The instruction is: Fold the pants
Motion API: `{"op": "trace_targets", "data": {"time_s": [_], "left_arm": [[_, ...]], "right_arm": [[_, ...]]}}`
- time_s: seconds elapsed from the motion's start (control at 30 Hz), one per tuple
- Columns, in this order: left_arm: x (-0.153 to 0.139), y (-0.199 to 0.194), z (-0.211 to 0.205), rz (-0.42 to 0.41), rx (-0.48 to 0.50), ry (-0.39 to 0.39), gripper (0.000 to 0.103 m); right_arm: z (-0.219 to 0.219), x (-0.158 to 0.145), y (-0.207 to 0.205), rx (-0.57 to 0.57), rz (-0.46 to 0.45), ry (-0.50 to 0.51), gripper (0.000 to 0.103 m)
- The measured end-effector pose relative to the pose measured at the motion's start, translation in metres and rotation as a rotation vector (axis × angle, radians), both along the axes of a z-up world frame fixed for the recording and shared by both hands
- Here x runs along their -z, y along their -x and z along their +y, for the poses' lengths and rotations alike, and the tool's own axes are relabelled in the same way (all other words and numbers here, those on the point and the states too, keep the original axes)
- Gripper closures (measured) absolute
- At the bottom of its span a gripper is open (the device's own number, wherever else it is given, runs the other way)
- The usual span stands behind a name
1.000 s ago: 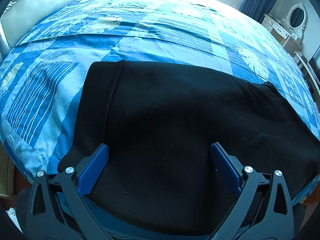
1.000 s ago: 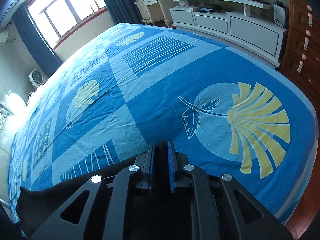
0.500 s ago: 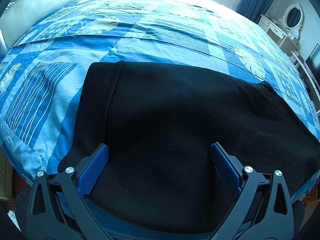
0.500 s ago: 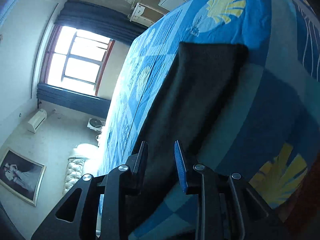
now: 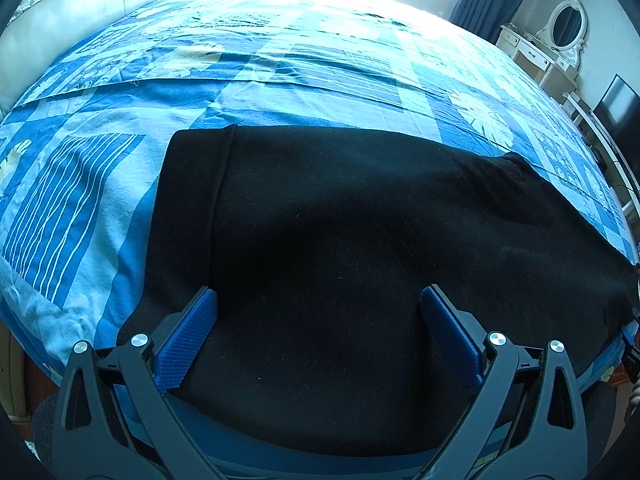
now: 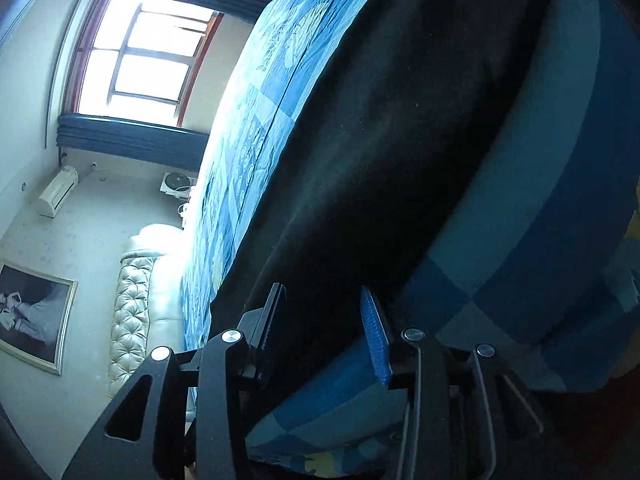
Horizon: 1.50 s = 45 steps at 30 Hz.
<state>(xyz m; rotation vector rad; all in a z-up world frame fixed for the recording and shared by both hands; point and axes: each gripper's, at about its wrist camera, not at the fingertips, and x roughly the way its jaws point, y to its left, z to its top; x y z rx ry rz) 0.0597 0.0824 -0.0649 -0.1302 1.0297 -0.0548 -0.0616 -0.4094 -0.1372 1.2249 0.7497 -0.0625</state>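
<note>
While left tool (image 5: 318, 316) stays spread, right tool (image 6: 322, 332) has swung over pants (image 5: 360, 240), opening

A wide bed (image 5: 320, 80) fills the room, spread with a blue patchwork bedspread (image 5: 100, 200) printed with stripes, leaves and pale squares. Its cream tufted headboard (image 6: 132, 312) stands against a pale wall, under a framed picture (image 6: 32, 316). Strong daylight comes through a large window (image 6: 148, 48) with a reddish-brown frame, flanked by dark blue curtains (image 5: 492, 4), and washes out the far side of the bedspread. A white air conditioner (image 6: 58, 191) is fixed to the wall by the window. A white dressing table (image 5: 536, 60) with an oval mirror (image 5: 566, 20) stands beyond the bed, and a dark screen (image 5: 618, 108) is nearby.
</note>
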Motion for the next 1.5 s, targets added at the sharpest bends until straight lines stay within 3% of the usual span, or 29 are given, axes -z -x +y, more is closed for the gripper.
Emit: {"op": "trace_targets", "data": {"time_s": [0.13,0.33,0.53,0.63,0.73,0.93,1.17,1.23,1.33,1.5], "left_arm": [[-0.001,-0.003,0.000,0.016,-0.011,0.007,0.002],[-0.001,-0.003,0.002,0.022,-0.002,0.019,0.002],[-0.002,-0.003,0.001,0.024,-0.009,0.018,0.002],[-0.001,-0.002,0.001,0.023,-0.008,0.017,0.002],[-0.001,-0.002,0.001,0.021,-0.009,0.016,0.002],[-0.001,-0.002,-0.001,0.016,-0.008,0.007,0.002],[-0.001,-0.002,0.000,0.017,-0.007,0.010,0.002],[-0.001,-0.002,0.000,0.015,-0.008,0.009,0.002],[-0.001,-0.002,-0.001,0.013,-0.009,0.004,0.002],[-0.001,-0.001,0.001,0.017,-0.007,0.012,0.002]], "right_arm": [[0.003,0.005,-0.004,0.081,-0.052,-0.020,0.055],[0.008,0.009,0.016,0.229,-0.084,-0.074,0.055],[-0.016,-0.001,0.024,0.368,-0.072,0.050,0.055],[-0.024,0.006,0.024,0.402,-0.096,0.018,0.055],[-0.003,-0.002,0.007,0.285,-0.147,0.018,0.049],[0.037,-0.007,-0.019,0.049,-0.196,0.033,0.049],[0.034,-0.011,-0.017,0.053,-0.176,0.035,0.049],[0.029,-0.009,-0.013,0.062,-0.162,0.033,0.057],[0.023,0.002,-0.008,0.050,-0.102,0.040,0.089],[0.020,0.001,0.004,0.024,-0.067,0.046,0.096]]}}
